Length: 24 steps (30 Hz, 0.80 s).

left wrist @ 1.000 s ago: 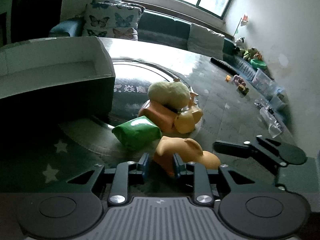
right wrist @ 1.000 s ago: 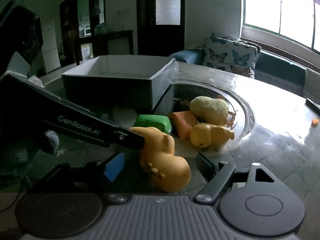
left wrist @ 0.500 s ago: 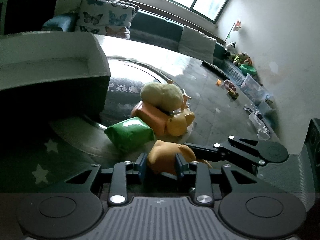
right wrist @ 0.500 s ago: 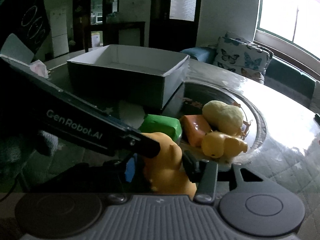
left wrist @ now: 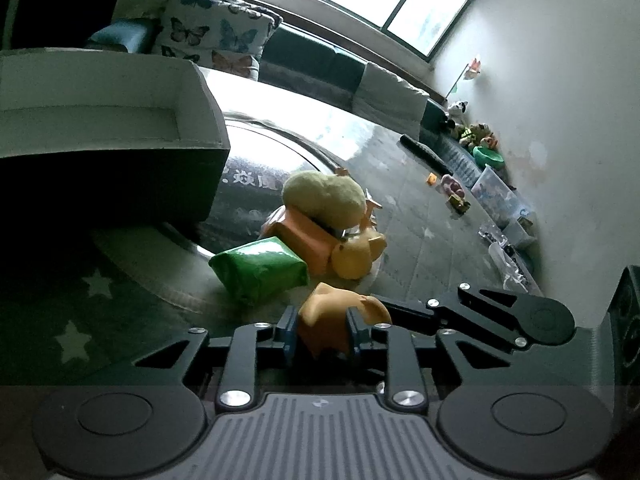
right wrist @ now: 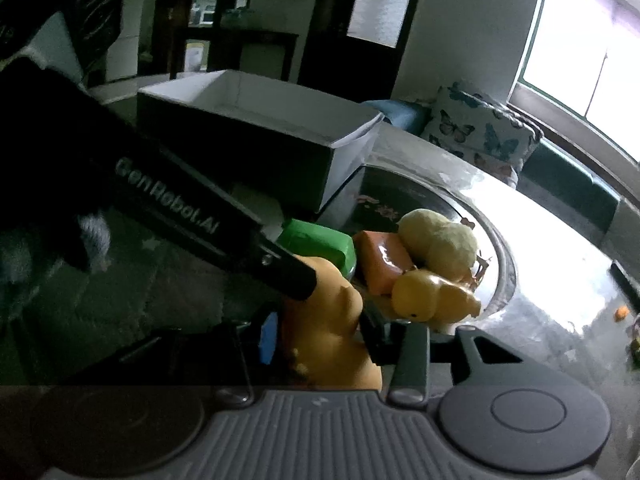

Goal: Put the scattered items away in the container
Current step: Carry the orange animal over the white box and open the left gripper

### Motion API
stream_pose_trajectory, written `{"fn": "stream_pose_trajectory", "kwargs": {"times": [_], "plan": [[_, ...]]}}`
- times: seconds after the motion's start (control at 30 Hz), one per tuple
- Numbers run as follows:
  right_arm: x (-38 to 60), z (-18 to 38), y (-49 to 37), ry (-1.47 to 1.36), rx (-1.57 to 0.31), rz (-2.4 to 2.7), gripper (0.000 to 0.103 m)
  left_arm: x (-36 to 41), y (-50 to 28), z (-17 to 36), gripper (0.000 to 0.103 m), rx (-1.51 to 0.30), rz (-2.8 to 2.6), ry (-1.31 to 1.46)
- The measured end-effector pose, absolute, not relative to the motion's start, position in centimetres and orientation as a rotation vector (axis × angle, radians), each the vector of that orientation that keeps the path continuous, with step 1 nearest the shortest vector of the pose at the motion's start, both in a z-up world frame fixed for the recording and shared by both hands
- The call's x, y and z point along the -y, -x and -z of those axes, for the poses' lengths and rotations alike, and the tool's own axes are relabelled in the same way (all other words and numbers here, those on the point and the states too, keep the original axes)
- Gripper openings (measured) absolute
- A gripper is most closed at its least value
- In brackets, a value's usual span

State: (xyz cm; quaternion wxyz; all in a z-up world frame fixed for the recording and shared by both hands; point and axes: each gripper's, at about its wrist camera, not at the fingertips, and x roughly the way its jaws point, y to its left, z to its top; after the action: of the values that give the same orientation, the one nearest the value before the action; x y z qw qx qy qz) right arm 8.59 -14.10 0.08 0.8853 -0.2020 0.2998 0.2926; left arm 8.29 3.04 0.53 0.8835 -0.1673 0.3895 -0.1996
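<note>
Both grippers are shut on the same orange toy animal (left wrist: 324,326), which also shows in the right wrist view (right wrist: 332,320). My left gripper (left wrist: 322,330) grips it from one side, my right gripper (right wrist: 320,338) from the other, and it is lifted off the table. Behind it lie a green packet (left wrist: 260,270), an orange block (left wrist: 302,236), a pale yellow plush (left wrist: 324,198) and a yellow duck (right wrist: 428,294). The white open box (right wrist: 256,120) stands behind them to the left.
The items lie on a round glass turntable (left wrist: 280,148) on a dark table. A remote (left wrist: 424,154) and small toys lie at the table's far side. A sofa with butterfly cushions (left wrist: 216,44) stands behind.
My right gripper has closed on the orange toy that my left gripper held. Both have lifted it and the views have tilted.
</note>
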Motion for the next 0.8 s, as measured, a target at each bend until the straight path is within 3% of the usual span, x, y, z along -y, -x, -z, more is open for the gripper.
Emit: {"fn": "stream_pose_trajectory", "kwargs": {"times": [0.5, 0.8], "plan": [[14.2, -3.8, -9.8, 0.188, -0.608, -0.669, 0.041, -5.0, -6.8, -4.9, 0.025, -0.658, 0.343, 0.286], [10.3, -7.6, -15.1, 0.126, -0.522, -0.725, 0.041, -8.6, -10.6, -9.4, 0.024, -0.548, 0.233, 0.219]]}}
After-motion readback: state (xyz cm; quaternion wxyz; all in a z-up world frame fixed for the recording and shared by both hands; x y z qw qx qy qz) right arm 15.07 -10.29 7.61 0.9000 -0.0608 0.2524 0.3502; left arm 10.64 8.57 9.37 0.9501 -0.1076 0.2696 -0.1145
